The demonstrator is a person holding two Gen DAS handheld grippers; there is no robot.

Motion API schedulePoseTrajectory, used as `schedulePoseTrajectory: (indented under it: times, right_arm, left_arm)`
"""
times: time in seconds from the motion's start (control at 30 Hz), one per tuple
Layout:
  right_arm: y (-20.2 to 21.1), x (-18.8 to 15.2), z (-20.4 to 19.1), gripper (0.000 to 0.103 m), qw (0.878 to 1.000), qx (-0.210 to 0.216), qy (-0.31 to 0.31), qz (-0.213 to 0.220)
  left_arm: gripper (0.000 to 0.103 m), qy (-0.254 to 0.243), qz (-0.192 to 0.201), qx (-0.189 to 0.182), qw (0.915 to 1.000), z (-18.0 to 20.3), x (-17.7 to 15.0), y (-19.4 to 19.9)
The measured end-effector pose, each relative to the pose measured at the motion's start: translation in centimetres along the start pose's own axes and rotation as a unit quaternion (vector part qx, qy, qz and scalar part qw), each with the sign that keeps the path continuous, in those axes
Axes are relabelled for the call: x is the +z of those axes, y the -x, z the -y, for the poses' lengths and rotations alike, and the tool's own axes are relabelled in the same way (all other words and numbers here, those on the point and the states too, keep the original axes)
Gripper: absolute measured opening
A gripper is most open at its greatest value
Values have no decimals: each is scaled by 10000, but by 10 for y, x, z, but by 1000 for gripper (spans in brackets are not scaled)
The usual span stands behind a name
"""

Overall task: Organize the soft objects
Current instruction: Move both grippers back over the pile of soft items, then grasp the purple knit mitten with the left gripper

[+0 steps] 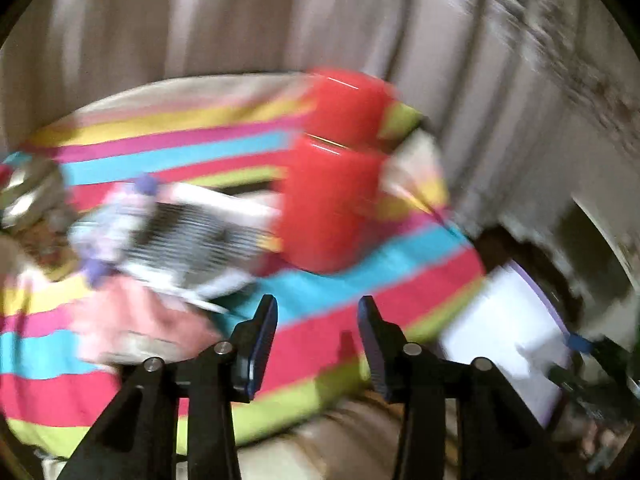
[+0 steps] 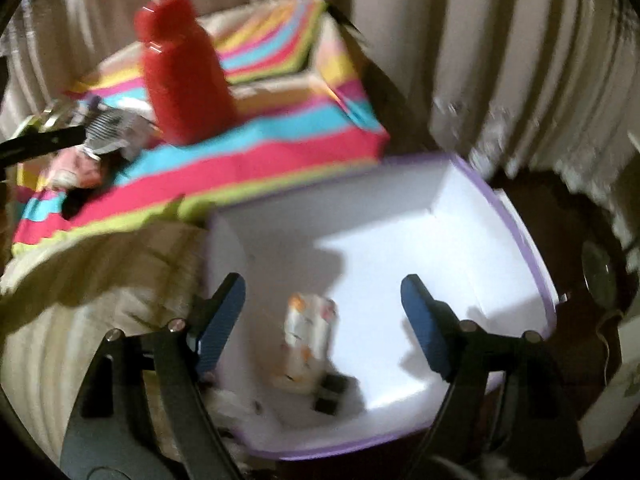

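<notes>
In the left wrist view my left gripper [image 1: 318,320] is open, with nothing between its blue pads. It hangs above a striped cloth [image 1: 360,280]. Beyond it on the cloth sit a red plush toy [image 1: 336,192], a black-and-white striped soft item [image 1: 192,240] and a pink soft item [image 1: 136,328]. My right gripper [image 2: 322,292] is open too, held over a white box with a purple rim [image 2: 532,240]. A small white patterned soft item [image 2: 308,340] lies on the box floor below the jaws, untouched. The red plush toy [image 2: 184,76] stands upright on the cloth further back.
The white box [image 1: 508,328] sits just off the right edge of the striped cloth [image 2: 260,152]. Beige cushions [image 2: 100,280] lie under and beside the cloth. Pale curtains [image 2: 500,60] hang behind, with dark furniture [image 2: 560,208] to the right of the box.
</notes>
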State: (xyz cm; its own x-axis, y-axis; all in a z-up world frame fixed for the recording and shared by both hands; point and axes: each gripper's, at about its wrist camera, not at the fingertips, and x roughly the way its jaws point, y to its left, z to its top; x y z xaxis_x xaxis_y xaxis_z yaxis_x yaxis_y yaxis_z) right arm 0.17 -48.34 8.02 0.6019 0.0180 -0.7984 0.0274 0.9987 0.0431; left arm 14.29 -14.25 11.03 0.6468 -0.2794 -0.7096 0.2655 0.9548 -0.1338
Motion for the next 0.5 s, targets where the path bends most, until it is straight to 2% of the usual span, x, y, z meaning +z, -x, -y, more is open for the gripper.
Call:
schedulePoseTrajectory:
  times: [0.17,0.33,0.5]
  right_arm:
    - [-3,31,-56,82,9982,281,475,229]
    - [-12,60,-95,83,9950,782,586,205]
    - [-23,84,-130,84,9912,941,906,231]
  left_arm:
    - [44,347,153,747,9965,-73,25,-11]
    - [44,445,-71,1007,9939,-115,37,-42]
    - [44,635,-366,1020,9921,-136,42,-86]
